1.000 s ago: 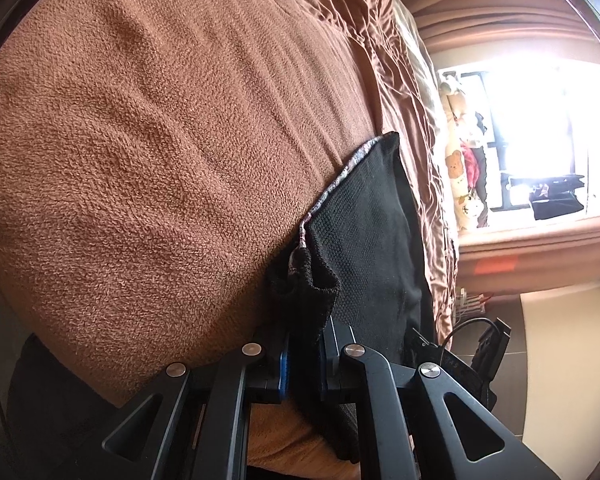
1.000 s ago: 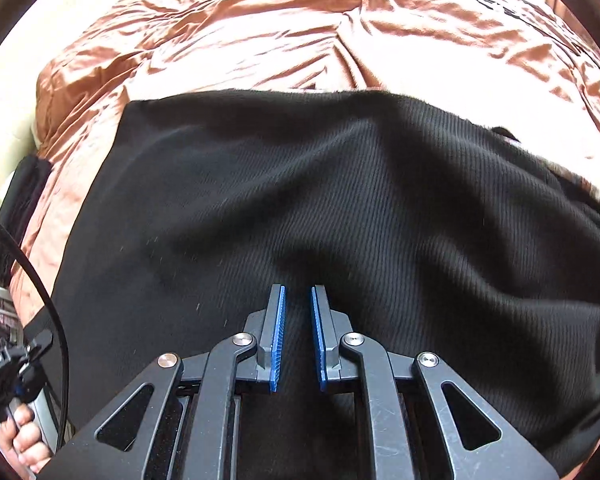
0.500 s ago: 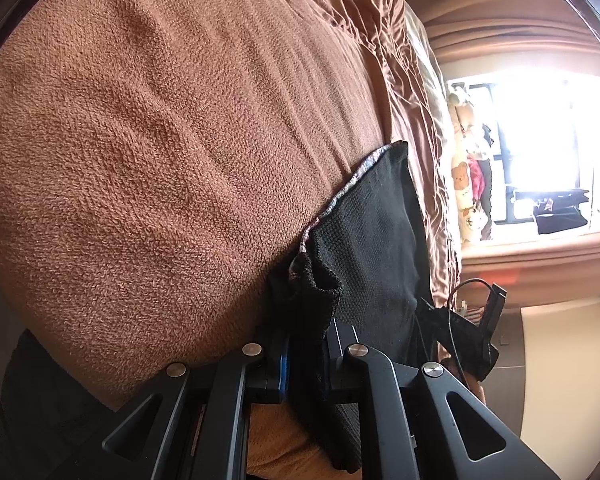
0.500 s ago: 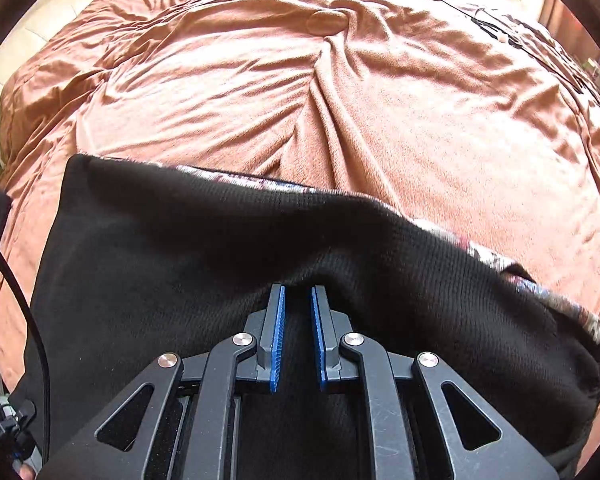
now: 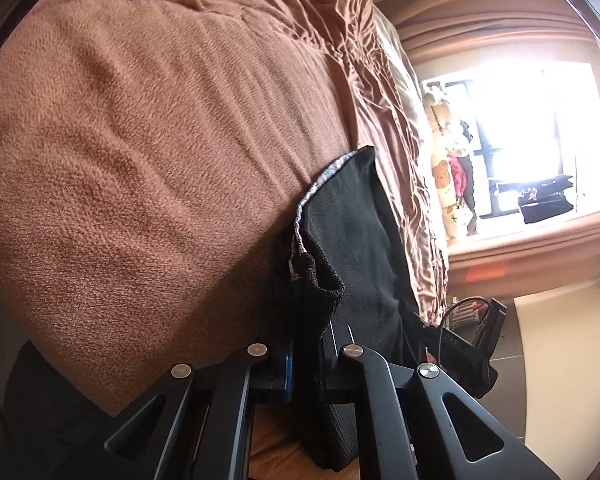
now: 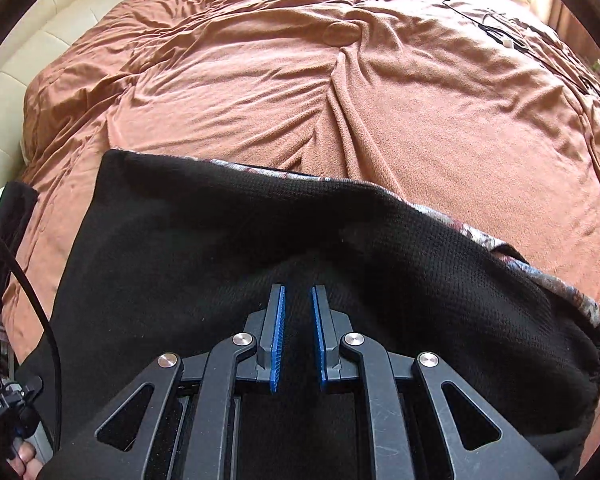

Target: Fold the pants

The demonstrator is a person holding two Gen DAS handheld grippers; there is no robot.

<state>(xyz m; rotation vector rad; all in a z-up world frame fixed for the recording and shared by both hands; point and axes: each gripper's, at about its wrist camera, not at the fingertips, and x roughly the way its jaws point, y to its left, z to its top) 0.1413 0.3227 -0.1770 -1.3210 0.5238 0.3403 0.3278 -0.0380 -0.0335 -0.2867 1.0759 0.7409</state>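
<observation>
Lying across the near part of the bed [image 6: 380, 120], the black pants [image 6: 220, 248] are spreading over a rust-brown fleece blanket [image 5: 140, 160], with a strip of patterned lining [image 6: 540, 276] showing along their far edge. In the right wrist view the cloth is running from a squared corner at the left to a gathered, elastic end at the right, and it is bunching into a raised fold just ahead of the fingers.

The left gripper [image 5: 306, 344] is clamping a bunched corner of the pants; black knit fabric is filling the narrow gap between its blue pads and rising above the fingertips in a small hump, and the rest of the garment is stretching away toward the bed's edge.

The right gripper [image 6: 298, 300] is pointing steeply down over the middle of the pants, its jaws standing nearly closed with only a slim gap between the blue ribbed pads. Black fabric is showing in that gap, but whether the pads are pinching it or merely hovering over it cannot be told.

Beyond the bed in the left wrist view, a bright window [image 5: 540, 140] is glaring, with clothing [image 5: 448, 184] hanging beside it.
</observation>
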